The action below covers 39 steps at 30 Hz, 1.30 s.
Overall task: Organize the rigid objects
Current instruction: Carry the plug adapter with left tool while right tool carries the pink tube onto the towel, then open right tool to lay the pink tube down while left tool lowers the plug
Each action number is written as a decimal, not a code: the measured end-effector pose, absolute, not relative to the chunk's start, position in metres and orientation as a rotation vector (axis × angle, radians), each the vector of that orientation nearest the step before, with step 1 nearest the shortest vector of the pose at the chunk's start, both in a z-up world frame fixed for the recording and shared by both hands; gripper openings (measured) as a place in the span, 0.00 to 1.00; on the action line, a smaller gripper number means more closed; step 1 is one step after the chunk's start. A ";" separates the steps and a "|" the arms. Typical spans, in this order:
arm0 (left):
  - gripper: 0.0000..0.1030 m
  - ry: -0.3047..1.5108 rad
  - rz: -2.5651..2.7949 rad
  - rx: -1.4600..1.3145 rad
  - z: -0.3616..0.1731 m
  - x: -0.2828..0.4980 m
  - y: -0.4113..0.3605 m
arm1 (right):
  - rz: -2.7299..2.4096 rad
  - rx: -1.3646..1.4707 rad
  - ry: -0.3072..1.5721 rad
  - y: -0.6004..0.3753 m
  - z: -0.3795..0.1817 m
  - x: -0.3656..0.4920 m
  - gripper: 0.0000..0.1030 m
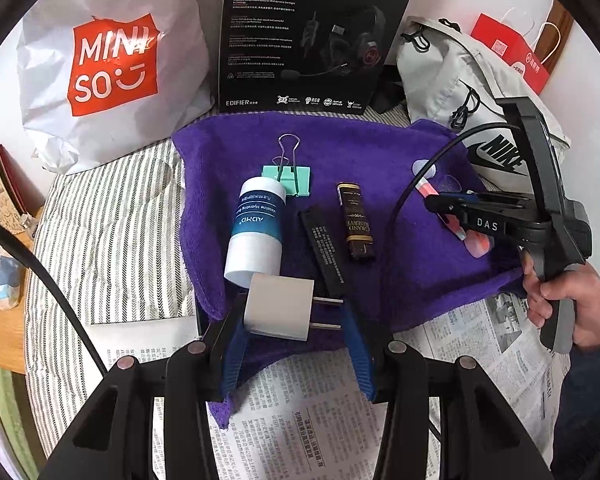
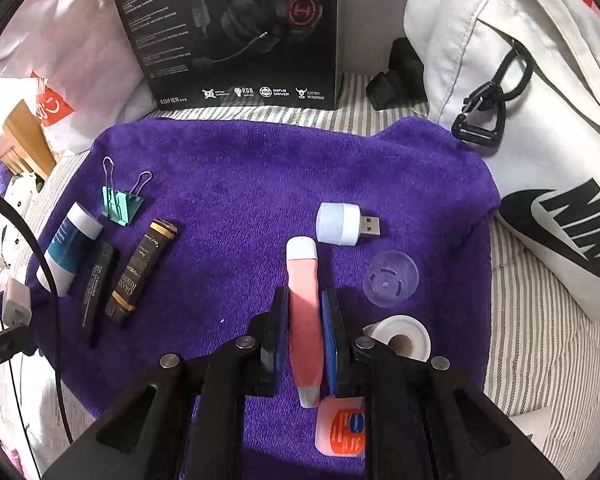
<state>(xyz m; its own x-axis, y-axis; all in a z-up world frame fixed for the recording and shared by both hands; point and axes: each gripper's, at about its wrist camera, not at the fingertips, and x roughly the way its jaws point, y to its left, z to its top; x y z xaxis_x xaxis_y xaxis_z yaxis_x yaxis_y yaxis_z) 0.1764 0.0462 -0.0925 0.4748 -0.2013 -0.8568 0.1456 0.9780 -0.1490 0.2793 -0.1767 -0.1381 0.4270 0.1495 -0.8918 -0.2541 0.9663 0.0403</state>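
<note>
A purple towel (image 1: 380, 168) (image 2: 240, 184) holds the objects. My left gripper (image 1: 292, 316) is shut on a white plug adapter (image 1: 278, 306) at the towel's near left edge, beside a white and blue bottle (image 1: 256, 228), a mint binder clip (image 1: 290, 174), a black strip (image 1: 324, 248) and a brown stick (image 1: 354, 220). My right gripper (image 2: 304, 312) is shut on a pink tube (image 2: 305, 320) over the towel's right part. Near it lie a white USB light (image 2: 340, 224), a clear cap (image 2: 390, 278), a white tape roll (image 2: 400, 338) and a small Vaseline jar (image 2: 342, 430).
A black headset box (image 1: 308, 32) (image 2: 228, 28) stands behind the towel. A white Miniso bag (image 1: 112, 60) is back left, a white Nike bag (image 2: 540, 120) right. Newspaper (image 1: 320, 420) lies in front on a striped sheet (image 1: 108, 240). A wooden table (image 1: 4, 272) is far left.
</note>
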 end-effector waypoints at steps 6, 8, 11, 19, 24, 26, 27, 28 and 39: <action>0.42 1.059 -0.214 -0.062 -0.094 0.176 0.046 | 0.244 -0.138 1.094 -0.172 -0.140 0.282 0.16; 0.42 1.060 -0.214 -0.060 -0.094 0.177 0.046 | 0.245 -0.136 1.092 -0.171 -0.140 0.282 0.16; 0.42 1.058 -0.214 -0.058 -0.093 0.177 0.045 | 0.249 -0.144 1.090 -0.171 -0.140 0.281 0.17; 0.42 1.049 -0.210 -0.056 -0.087 0.174 0.043 | 0.279 -0.141 1.105 -0.173 -0.137 0.275 0.38; 0.42 1.053 -0.199 -0.056 -0.087 0.172 0.042 | 0.294 -0.137 1.092 -0.174 -0.126 0.264 0.39; 0.42 1.053 -0.200 -0.055 -0.086 0.172 0.041 | 0.296 -0.137 1.081 -0.179 -0.118 0.257 0.39; 0.42 1.053 -0.199 -0.054 -0.086 0.172 0.041 | 0.297 -0.136 1.077 -0.180 -0.115 0.255 0.39; 0.42 1.054 -0.200 -0.052 -0.086 0.172 0.039 | 0.300 -0.134 1.075 -0.182 -0.112 0.252 0.39; 0.42 1.081 -0.288 -0.023 -0.094 0.192 0.002 | 0.289 -0.138 1.033 -0.212 -0.089 0.218 0.48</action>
<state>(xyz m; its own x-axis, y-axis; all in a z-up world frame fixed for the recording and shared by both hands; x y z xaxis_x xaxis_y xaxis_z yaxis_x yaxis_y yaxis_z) 0.1918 0.0021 -0.0938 0.4370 -0.2428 -0.8661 0.2199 0.9625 -0.1588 0.2180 -0.2119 -0.0887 0.4784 0.1713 -0.8613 -0.3001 0.9536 0.0230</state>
